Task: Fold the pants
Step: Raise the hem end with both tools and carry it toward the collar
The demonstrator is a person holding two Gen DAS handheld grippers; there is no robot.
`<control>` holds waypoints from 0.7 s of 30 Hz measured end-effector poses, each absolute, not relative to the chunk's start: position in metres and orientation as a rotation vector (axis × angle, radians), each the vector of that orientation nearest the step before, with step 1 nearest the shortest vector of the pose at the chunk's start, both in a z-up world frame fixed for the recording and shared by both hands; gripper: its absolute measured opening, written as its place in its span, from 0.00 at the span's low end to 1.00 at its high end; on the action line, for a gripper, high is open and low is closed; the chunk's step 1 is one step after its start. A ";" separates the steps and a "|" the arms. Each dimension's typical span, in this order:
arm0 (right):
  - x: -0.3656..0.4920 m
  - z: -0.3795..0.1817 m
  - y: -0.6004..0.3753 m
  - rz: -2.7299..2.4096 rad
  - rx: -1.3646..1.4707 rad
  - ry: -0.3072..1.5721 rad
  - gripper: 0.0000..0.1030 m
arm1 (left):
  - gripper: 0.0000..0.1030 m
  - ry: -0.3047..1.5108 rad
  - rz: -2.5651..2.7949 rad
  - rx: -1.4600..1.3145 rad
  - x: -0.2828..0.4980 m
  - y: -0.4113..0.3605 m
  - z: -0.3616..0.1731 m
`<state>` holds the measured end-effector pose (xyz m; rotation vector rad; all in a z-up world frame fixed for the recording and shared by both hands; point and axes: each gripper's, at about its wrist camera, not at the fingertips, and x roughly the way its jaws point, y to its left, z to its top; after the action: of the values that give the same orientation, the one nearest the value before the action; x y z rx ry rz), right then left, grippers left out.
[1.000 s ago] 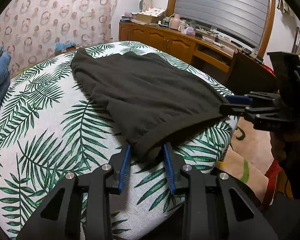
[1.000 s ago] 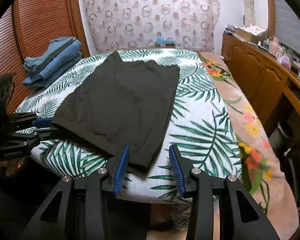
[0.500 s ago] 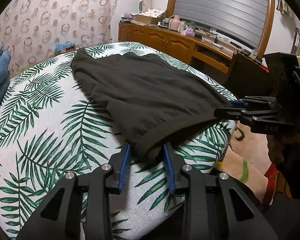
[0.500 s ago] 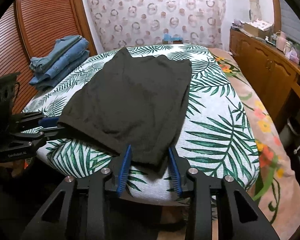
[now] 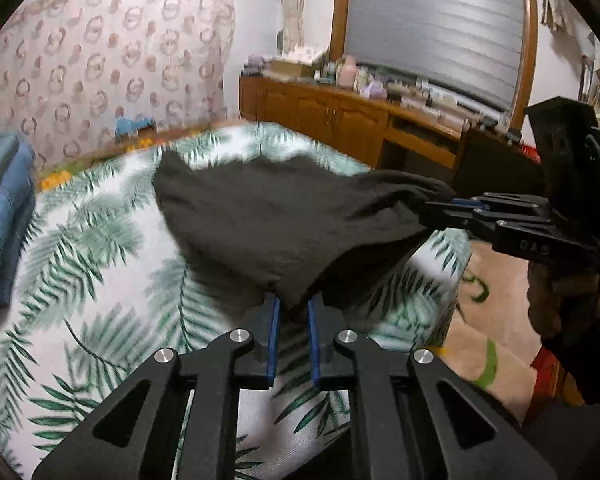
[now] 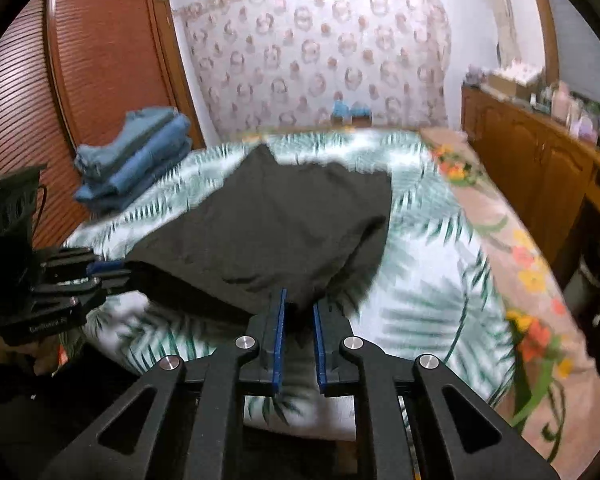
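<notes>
Already the left tongs (image 5: 293, 312) had just closed and pinched the near left corner of the dark pants (image 5: 284, 216), and the right tongs (image 6: 299, 312) had just closed on the near right corner. The pants lay on the leaf-print bed (image 6: 420, 280), their near edge raised and sagging between the two grips. They looked soft, light and limp, likely to droop and bunch, so corner holds seemed right. Folded jeans (image 6: 136, 160) sat far left.
</notes>
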<state>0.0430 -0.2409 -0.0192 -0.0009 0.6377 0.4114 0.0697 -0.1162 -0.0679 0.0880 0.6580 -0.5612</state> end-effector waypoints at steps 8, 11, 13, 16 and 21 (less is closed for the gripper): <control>0.033 0.051 -0.238 0.431 -0.033 0.461 0.11 | 0.11 0.457 -0.583 0.088 0.059 -0.112 0.025; 0.025 0.078 -0.233 0.449 -0.060 0.396 0.11 | 0.11 0.405 -0.577 0.087 0.053 -0.106 0.048; 0.019 0.095 -0.228 0.464 -0.079 0.357 0.11 | 0.10 0.379 -0.587 0.081 0.045 -0.101 0.064; 0.008 0.116 -0.219 0.496 -0.105 0.303 0.11 | 0.10 0.339 -0.616 0.054 0.031 -0.091 0.080; 0.002 0.130 -0.204 0.542 -0.133 0.262 0.11 | 0.10 0.303 -0.578 0.067 0.032 -0.080 0.092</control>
<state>0.0017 -0.2039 0.1297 -0.1329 0.2625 0.5421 0.0319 -0.0798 0.0918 0.0669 0.3031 -0.5784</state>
